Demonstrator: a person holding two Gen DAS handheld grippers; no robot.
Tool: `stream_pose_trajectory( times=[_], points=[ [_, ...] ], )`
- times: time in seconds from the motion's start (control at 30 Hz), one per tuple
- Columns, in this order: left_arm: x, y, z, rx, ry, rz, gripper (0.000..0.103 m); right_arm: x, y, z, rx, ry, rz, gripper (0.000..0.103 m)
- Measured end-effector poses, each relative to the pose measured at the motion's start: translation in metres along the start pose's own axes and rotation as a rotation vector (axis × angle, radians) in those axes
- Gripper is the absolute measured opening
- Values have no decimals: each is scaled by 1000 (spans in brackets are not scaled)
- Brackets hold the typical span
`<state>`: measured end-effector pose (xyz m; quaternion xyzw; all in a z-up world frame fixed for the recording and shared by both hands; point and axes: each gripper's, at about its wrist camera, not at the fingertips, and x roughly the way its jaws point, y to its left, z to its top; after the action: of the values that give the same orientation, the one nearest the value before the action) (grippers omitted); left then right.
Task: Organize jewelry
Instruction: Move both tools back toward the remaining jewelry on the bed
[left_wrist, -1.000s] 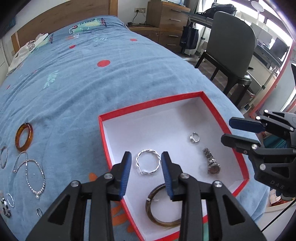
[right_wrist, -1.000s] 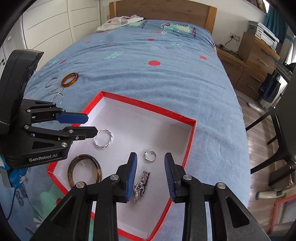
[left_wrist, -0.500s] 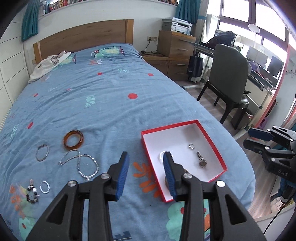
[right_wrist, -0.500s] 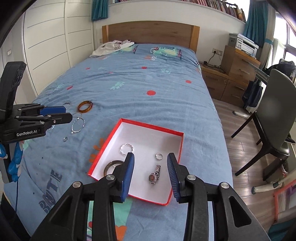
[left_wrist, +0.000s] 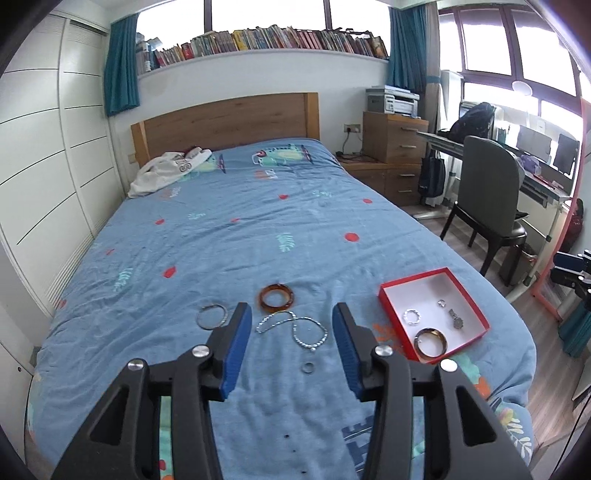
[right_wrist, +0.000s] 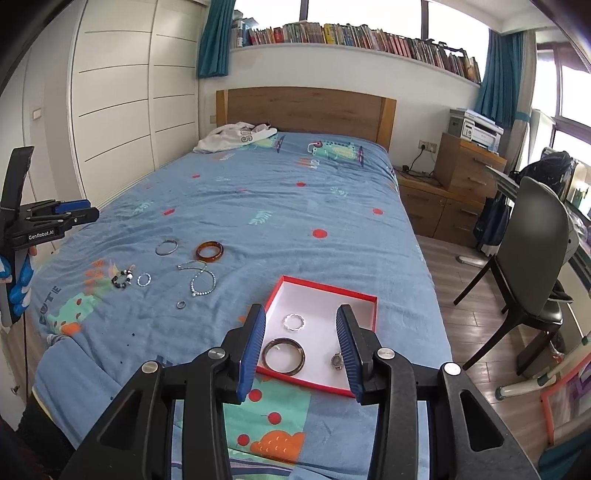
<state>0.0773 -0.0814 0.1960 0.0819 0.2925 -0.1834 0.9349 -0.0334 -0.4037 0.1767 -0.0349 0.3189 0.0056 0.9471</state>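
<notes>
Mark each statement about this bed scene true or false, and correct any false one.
1. The red-rimmed white box holds a dark tortoiseshell bangle. True.
2. The amber resin bangle lies inside the box. False: it lies on the blue bedspread.
3. The left gripper holds the silver bead necklace. False: it is open and empty.
4. A silver wristwatch is in the box. True.
5. The right gripper is shut. False: its jaws stand apart.
</notes>
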Motion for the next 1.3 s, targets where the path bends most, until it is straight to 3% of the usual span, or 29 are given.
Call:
stream_pose_trajectory(
  times=[0.27,0.53,0.9,1.3],
  points=[
    [-53,72,-19,-68,-50,93,43,-26,29,7,-29,-58,23,42],
    [-71,120,-44,-128,-44,168,44,-31,47,7,-28,-92,63,42],
    [-67,156,-74,-184,-7,220,44,-5,58,-1,13,-66,105,42],
    [-16,177,-113,-219,100,233,44,41,81,-7,26,-5,155,42]
  ],
)
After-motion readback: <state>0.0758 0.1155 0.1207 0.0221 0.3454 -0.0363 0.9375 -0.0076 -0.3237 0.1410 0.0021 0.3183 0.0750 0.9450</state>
